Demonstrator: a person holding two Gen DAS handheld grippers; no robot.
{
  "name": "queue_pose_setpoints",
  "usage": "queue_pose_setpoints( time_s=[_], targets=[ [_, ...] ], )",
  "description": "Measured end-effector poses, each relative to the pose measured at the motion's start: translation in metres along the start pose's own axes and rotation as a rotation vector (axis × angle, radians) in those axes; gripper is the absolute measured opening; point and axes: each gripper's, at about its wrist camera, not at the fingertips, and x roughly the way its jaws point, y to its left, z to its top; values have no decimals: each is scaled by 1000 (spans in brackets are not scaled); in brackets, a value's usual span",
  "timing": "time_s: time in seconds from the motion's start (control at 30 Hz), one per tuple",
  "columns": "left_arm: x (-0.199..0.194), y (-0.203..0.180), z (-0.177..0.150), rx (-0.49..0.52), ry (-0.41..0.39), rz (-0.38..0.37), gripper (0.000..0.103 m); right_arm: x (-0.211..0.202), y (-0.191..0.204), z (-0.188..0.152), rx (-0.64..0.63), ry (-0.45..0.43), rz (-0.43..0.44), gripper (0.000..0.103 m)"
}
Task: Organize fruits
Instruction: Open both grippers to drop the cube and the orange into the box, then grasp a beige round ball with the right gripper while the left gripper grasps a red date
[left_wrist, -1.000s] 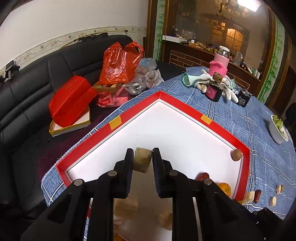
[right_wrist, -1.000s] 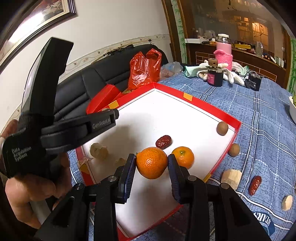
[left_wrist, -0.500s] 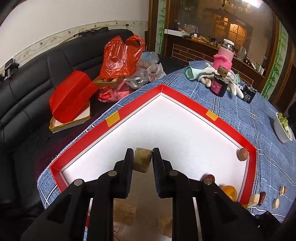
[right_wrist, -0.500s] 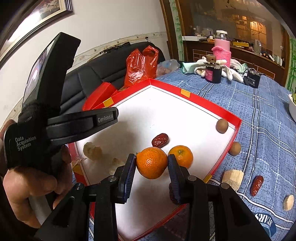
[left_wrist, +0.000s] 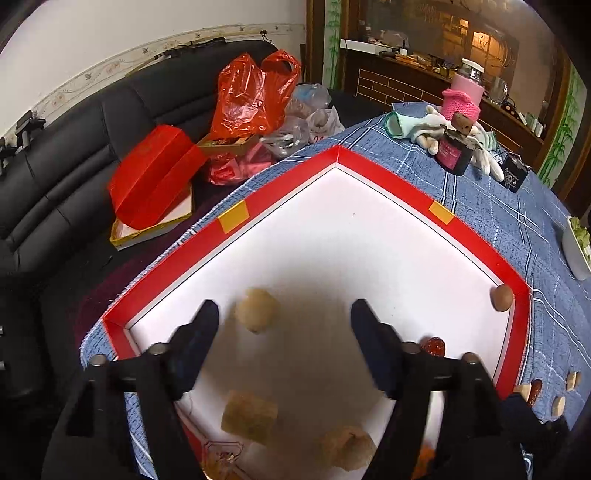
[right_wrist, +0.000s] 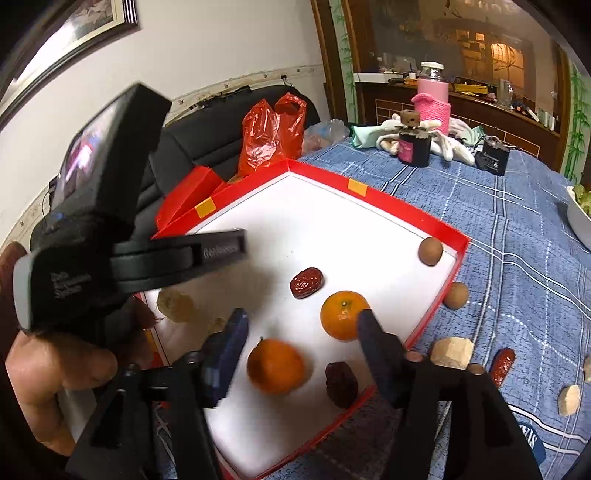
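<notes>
Inside the red tray (right_wrist: 439, 310) there are two oranges (right_wrist: 275, 365), two red dates (right_wrist: 306, 282), one brown round fruit (right_wrist: 430, 251) and three pale chunks (left_wrist: 256, 309). Outside the tray, on the table (right_wrist: 517, 258), there are one brown round fruit (right_wrist: 456, 294), one red date (right_wrist: 502, 363) and three pale chunks (right_wrist: 451, 352).

On my left wrist view the finger (left_wrist: 373, 350) covers part of a red date (left_wrist: 433, 347), and an orange (left_wrist: 424, 463) shows only as a sliver. On the right wrist view my left hand-held gripper (right_wrist: 221, 251) is motion-blurred, its lettering unreadable.
</notes>
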Motion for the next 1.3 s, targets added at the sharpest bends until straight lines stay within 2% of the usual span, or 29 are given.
queue_pose_setpoints(
  time_s=[0.2,0.33,0.5,0.7,0.77,0.83,0.97,1.03,1.23,1.3],
  targets=[
    [-13,4,-4,-5,-13,-7,75,-29,-12,-3,21,-49,1,68],
    [-31,7,-10,-23,-44,-42,75,-60,-38,-15,70,-88,-18,69],
    [-70,4,-27,-47,-157,-134,75,-115,-96,-46,156,-143,-124,73],
    [-106,-39,-59,87,-231,-256,75,-149,-165,-90,282,-93,-276,74],
    [-112,-55,-70,139,-225,-305,75,-149,-173,-100,296,-72,-292,74],
    [-113,-68,-79,184,-212,-323,75,-146,-175,-104,294,-64,-289,74],
    [-113,-82,-91,251,-192,-325,75,-128,-183,-100,297,-40,-265,74],
    [-114,-82,-97,252,-187,-318,75,-115,-185,-91,296,-19,-264,73],
    [-111,-84,-105,260,-159,-315,75,-78,-195,-72,291,42,-299,53],
    [-112,-88,-106,274,-157,-324,75,-64,-199,-71,290,80,-304,49]
  ],
)
